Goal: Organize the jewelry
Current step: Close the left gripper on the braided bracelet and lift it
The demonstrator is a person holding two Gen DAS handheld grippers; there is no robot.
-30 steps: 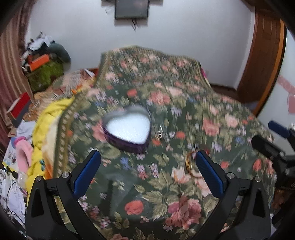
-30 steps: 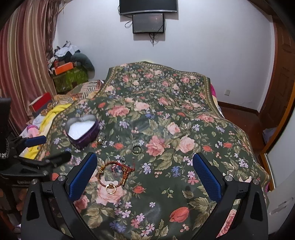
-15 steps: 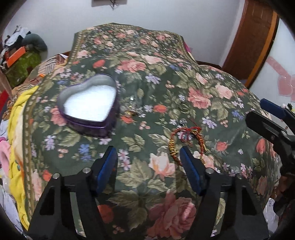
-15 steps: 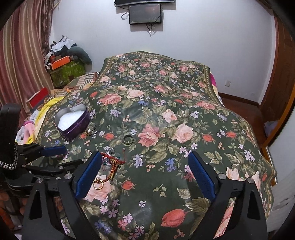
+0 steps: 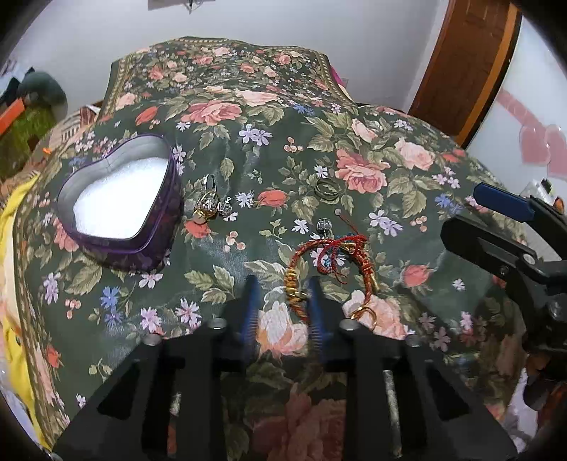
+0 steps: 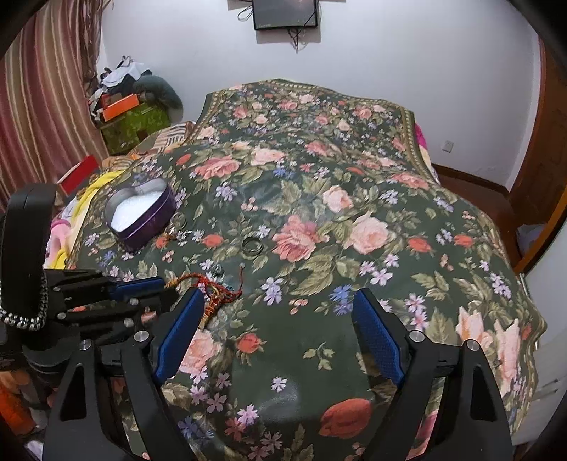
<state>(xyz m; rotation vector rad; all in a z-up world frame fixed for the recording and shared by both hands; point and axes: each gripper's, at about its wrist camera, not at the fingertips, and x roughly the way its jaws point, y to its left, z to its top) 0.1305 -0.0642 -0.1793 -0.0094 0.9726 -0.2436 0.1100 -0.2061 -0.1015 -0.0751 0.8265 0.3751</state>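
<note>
A red-and-gold cord bracelet (image 5: pixel 358 255) lies on the floral bedspread (image 5: pixel 372 170). My left gripper (image 5: pixel 282 282) points down at the bracelet's left edge; its jaws are closing, the gold knot lies between them, and the pads stand apart from it. Left of it is a purple heart-shaped tin (image 5: pixel 141 255) with white padding inside. A gold ring cluster (image 5: pixel 209 207), a plain band (image 5: pixel 326 189) and a silver stone ring (image 5: pixel 324 224) lie loose nearby. My right gripper (image 6: pixel 278 296) hovers to the bracelet's right, jaws wide but closing slowly, with only the bedspread between them.
The bed fills both views. Stacked boxes and clothes (image 6: pixel 131 120) sit by a striped curtain (image 6: pixel 42 106) at the left. A wooden door (image 5: pixel 467 64) stands at the right and a screen (image 6: pixel 285 14) hangs on the far wall. A yellow cloth (image 5: pixel 14 220) lies beside the tin.
My left gripper came down and to the right, from in front of the tin to the bracelet, and its jaws narrowed a lot. The right gripper sank a little and narrowed slightly.
</note>
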